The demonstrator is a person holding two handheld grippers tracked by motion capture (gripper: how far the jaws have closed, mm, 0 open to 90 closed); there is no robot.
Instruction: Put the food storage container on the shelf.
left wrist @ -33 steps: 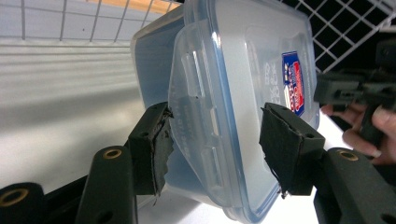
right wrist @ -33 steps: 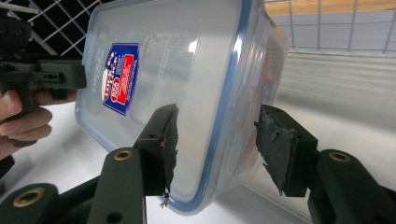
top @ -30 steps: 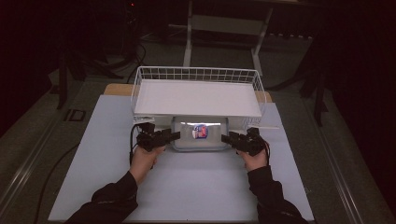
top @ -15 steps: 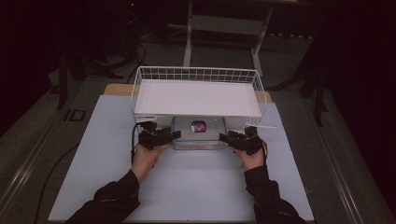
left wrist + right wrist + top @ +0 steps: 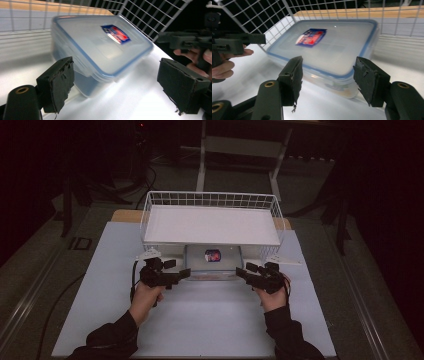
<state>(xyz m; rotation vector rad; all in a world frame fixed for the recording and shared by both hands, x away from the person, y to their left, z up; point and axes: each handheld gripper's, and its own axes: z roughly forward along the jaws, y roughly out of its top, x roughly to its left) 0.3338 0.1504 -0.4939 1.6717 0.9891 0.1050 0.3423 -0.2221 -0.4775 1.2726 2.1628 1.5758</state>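
A clear plastic container with a blue-edged lid and a red-and-blue label sits on the table, tucked under the front of a white wire rack. My left gripper is open just off the container's left front corner. My right gripper is open at its right front corner. In the left gripper view the container lies just beyond the spread jaws of the left gripper, untouched. In the right gripper view the container lies just past the open right gripper. Nothing is held between either pair of jaws.
The rack carries a white board on top, and its mesh walls close in behind and beside the container. A white mat covers the table in front of the rack. Dark floor and metal stands lie beyond the table.
The container has slid a little farther back under the rack. Both grippers have eased off its sides and now sit at its front corners.
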